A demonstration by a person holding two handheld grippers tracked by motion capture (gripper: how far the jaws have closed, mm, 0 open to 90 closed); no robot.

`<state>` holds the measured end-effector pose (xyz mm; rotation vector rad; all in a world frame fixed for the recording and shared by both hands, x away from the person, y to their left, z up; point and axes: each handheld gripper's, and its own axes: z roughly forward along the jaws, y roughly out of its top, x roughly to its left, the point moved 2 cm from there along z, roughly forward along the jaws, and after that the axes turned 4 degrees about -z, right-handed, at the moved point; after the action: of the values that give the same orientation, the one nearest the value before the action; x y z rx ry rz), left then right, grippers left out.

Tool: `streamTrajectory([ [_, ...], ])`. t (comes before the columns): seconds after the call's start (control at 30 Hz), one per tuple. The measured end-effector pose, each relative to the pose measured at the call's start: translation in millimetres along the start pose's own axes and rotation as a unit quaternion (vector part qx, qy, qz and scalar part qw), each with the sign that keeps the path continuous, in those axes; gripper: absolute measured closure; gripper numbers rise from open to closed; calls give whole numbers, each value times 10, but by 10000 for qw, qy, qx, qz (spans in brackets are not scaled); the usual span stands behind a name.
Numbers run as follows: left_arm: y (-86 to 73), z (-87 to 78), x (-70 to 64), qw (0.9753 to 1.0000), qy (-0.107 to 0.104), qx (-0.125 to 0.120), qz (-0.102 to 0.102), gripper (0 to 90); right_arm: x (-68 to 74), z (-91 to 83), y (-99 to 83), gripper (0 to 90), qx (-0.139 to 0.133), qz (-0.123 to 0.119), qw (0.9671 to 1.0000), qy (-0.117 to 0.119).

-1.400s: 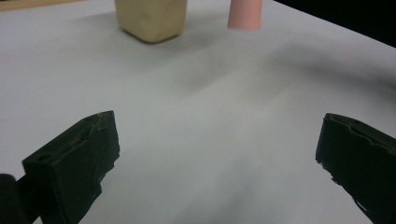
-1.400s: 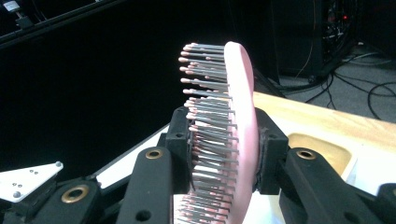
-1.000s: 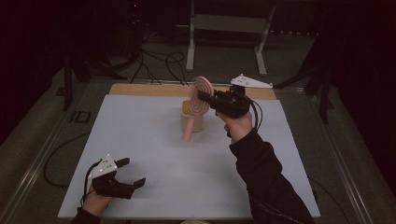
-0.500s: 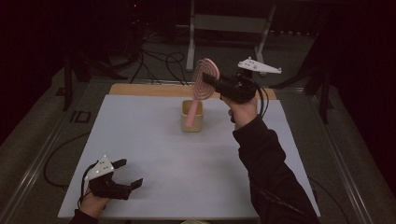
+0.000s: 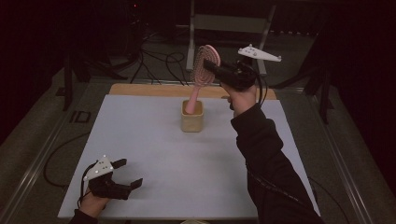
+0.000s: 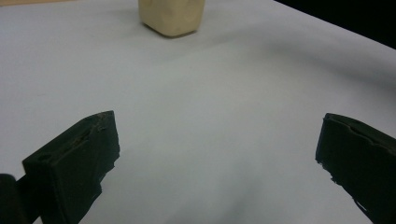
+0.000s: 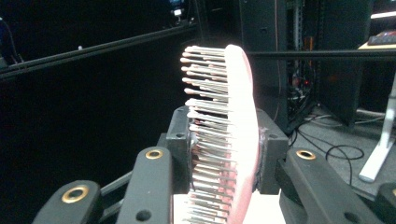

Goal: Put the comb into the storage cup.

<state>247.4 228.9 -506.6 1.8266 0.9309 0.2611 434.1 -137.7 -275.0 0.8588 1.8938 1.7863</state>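
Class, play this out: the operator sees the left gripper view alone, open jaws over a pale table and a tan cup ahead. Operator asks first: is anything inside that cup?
Observer: Yes, the handle end of a pink hairbrush is in the cup.
Operator: Is the brush standing free?
Observer: No, the right gripper is shut on its bristled head, above the cup.
Operator: Which way does the brush lean?
Observer: In the high view its head tilts right, toward the right gripper.
Operator: Where is my gripper?
Observer: The left gripper sits open at the table's near left corner, holding nothing.
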Motion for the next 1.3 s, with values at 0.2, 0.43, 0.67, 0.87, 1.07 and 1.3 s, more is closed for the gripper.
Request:
streamTrajectory([
  [0.2,3,-2,-1,10000,-26,-26,-16,3,-52,82,15,660,-83,-67,9998,-138],
  [0.43,7,-13,4,10000,-31,-55,-5,3,-101,192,-9,661,-172,-147,9993,-298],
  [0.67,12,-20,1,9999,-39,-110,19,3,-160,288,-128,661,-211,-131,9987,-454],
  [0.87,5,-7,-13,9999,-52,-92,58,3,-225,343,-259,660,-205,-53,9985,-514],
  [1.07,-1,-3,-10,9999,-75,-87,34,3,-283,376,-369,661,-173,-15,9980,-605],
  [1.3,0,-1,-17,9999,-84,-96,61,3,-326,419,-514,661,-87,-9,9980,-626],
])
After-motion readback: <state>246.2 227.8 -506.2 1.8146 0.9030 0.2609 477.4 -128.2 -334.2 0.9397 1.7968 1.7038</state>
